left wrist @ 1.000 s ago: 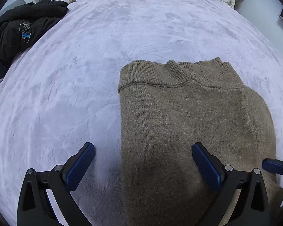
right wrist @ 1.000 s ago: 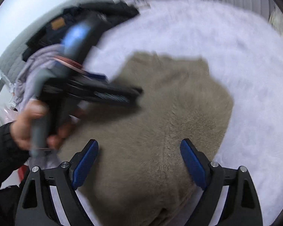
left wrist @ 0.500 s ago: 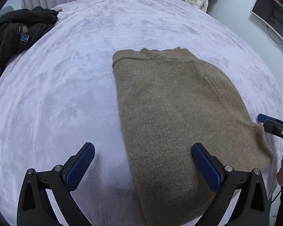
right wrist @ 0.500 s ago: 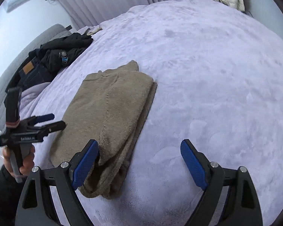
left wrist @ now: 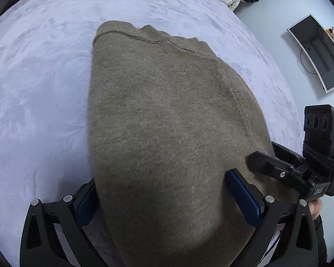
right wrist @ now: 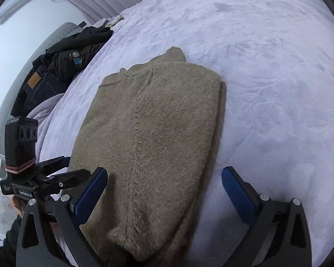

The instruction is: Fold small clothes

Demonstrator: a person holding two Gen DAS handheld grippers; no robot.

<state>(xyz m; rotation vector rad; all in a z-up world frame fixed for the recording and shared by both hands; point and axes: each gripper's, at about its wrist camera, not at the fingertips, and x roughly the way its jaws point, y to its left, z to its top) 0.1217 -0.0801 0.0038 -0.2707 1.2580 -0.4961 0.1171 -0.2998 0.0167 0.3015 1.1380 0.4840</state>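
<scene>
Both grippers are pitched steeply down over the folded sweater (left wrist: 167, 122) lying on the bedspread (left wrist: 33, 89). Left gripper (left wrist: 167, 198) is held spread astride its near end; right gripper (right wrist: 164, 191) jaws are opening over its right edge, pads clear.

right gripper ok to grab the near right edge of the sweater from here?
Probably yes. The right gripper has its jaws opening and straddles the near right edge of the sweater, with nothing lying on the knit there. The left gripper sits off to the other side, clear of that edge.
</scene>
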